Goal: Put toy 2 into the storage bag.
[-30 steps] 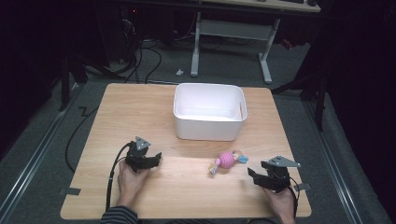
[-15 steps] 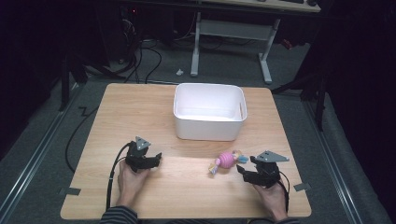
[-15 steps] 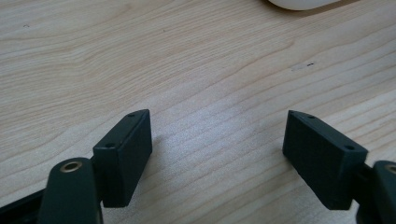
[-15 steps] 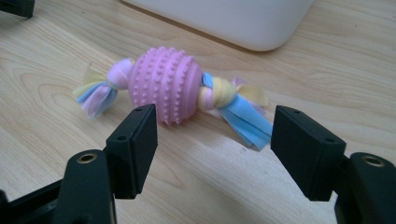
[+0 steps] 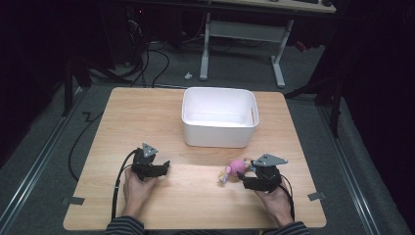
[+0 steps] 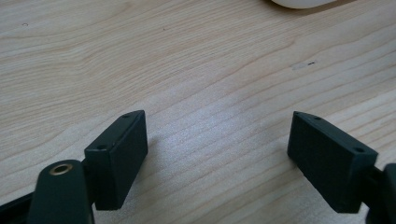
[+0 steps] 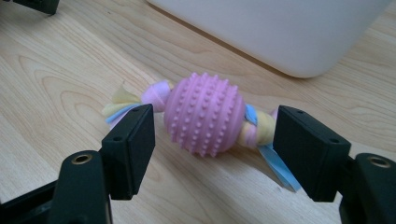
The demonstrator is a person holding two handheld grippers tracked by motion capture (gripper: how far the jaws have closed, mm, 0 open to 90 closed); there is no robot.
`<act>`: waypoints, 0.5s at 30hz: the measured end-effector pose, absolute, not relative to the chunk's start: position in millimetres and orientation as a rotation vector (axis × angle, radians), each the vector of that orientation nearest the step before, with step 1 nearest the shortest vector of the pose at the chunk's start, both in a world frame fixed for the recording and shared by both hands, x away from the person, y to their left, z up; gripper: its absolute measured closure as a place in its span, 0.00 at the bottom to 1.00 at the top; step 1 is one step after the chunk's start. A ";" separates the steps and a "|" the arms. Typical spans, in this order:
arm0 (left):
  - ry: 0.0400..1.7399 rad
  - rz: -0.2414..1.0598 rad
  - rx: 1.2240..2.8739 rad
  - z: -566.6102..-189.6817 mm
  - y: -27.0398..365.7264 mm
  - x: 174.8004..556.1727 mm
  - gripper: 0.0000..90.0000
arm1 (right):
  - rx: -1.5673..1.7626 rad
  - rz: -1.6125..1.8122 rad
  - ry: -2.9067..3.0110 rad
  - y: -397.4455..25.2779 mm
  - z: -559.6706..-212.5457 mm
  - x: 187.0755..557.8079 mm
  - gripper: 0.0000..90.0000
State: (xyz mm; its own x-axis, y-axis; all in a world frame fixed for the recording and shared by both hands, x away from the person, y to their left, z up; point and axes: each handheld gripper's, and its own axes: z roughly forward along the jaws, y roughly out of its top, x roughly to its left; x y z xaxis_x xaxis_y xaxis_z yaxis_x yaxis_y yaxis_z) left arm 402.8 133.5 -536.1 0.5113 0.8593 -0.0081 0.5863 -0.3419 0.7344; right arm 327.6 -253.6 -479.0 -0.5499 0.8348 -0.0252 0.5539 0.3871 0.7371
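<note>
**Item: pink nubbed ball toy w/ fabric tails — pickup pending**

Location: toy (image 7: 204, 120) is lying on the table (image 5: 147, 112), near side of the white bin (image 5: 219, 117), apart from it. Right gripper (image 7: 212, 135) is straddling it, jaws spread wide, ball sitting between them, neither jaw touching rubber as far as can be told. Left gripper (image 6: 217, 144) is resting over bare wood, jaws also apart, holding nothing.

Handling (est.): prob. light; ball looking like soft rubber, nubs giving good grip, likely to squash a bit under squeeze. Fabric strips (image 7: 122, 103) are limp, pastel, poking out both ends — poor hold, would slip or dangle.

Grip pt: ball mid-body, across widest part. Not fragile.
</note>
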 end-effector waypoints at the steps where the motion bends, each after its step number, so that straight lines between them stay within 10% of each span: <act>1: 1.177 0.504 2.061 -536.2 133.4 402.8 0.22 | 1.187 0.977 2.261 -251.7 -479.3 328.9 0.33; 15: 1.179 0.502 2.061 -536.3 133.4 403.1 0.20 | 1.167 0.893 2.296 -235.1 -491.3 342.8 0.27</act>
State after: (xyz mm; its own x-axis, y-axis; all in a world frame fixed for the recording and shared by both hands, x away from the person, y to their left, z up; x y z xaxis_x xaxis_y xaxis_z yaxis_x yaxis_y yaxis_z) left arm 403.1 133.4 -536.3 0.5108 0.8597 -0.0099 0.5885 -0.3412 0.7330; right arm 342.8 -235.1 -491.3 -0.5642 0.8226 -0.0711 0.5582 0.4435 0.7012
